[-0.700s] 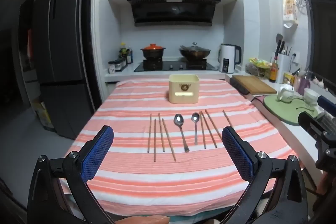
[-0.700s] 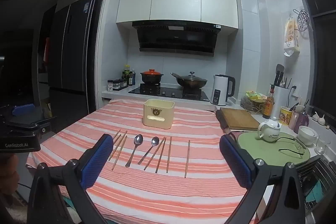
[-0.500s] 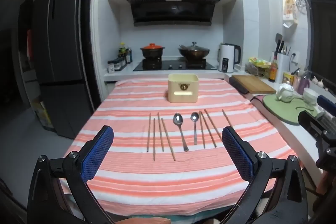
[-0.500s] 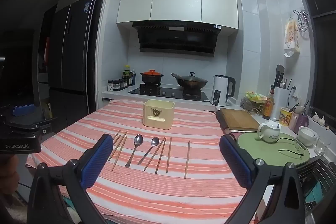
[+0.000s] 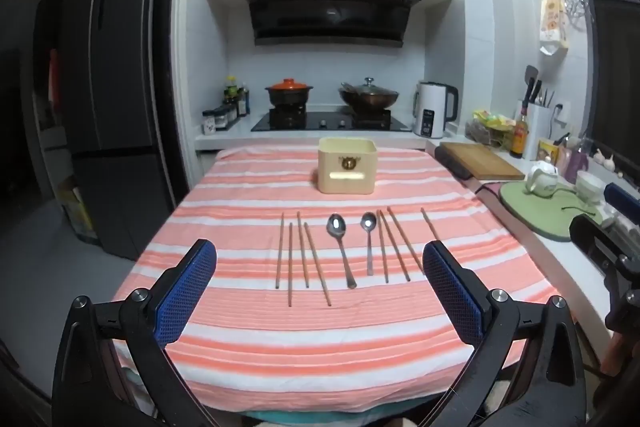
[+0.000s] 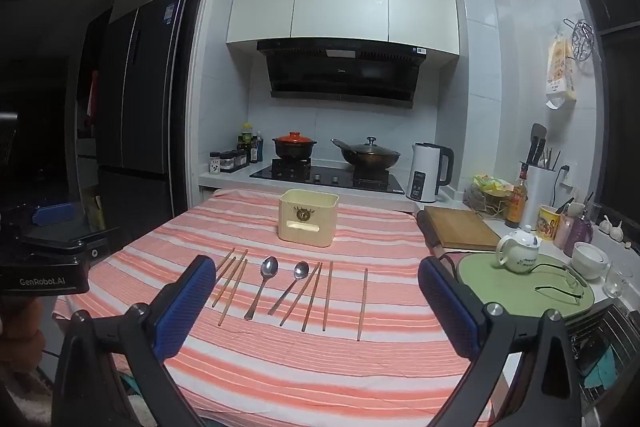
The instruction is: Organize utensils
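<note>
Eight wooden chopsticks [image 5: 304,250] lie ahead of the tools, four in a group on the left and four [image 5: 394,245] on the right, the last one [image 6: 362,303] set apart. Two metal spoons lie between the groups: a larger spoon [image 5: 341,250] and a smaller spoon [image 5: 369,241]. Beyond them stands one cream holder box [image 5: 346,165]. Two pots [image 5: 289,91] sit on the stove, with one white kettle [image 5: 432,109] beside them.

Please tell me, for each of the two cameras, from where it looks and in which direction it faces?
Left wrist: sits on the left gripper, at the near table edge, facing the stove; open jaws show, with the right gripper's body at the right edge.
Right wrist: sits on the right gripper, further right, facing the same way; open jaws show.
Shared: striped tablecloth, chopsticks, two spoons, cream box.
</note>
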The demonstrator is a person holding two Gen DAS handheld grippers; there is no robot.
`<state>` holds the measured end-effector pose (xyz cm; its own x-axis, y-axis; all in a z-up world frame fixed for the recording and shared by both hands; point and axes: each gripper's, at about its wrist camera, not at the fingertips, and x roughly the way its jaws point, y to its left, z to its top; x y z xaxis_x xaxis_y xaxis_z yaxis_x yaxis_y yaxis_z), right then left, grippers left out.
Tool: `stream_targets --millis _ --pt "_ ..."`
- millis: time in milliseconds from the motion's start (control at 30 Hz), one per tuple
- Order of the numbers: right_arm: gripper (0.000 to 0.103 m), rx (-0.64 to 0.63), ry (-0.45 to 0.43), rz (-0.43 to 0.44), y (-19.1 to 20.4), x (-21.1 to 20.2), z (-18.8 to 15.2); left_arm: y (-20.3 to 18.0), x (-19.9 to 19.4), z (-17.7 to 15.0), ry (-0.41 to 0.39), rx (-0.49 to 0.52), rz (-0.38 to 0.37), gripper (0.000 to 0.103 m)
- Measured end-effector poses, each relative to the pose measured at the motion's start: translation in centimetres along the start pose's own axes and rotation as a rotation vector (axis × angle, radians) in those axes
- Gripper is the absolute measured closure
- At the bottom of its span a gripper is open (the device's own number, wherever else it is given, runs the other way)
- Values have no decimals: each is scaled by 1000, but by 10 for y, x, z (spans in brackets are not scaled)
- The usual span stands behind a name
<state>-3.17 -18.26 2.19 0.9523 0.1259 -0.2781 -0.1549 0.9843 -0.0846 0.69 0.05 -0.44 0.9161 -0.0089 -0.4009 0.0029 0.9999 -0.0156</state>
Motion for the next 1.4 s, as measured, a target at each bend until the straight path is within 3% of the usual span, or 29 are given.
stream_targets --millis 1400 --pt "0 6 -2 16 -6 8 -10 -6 6 1 11 -6 -7 0"
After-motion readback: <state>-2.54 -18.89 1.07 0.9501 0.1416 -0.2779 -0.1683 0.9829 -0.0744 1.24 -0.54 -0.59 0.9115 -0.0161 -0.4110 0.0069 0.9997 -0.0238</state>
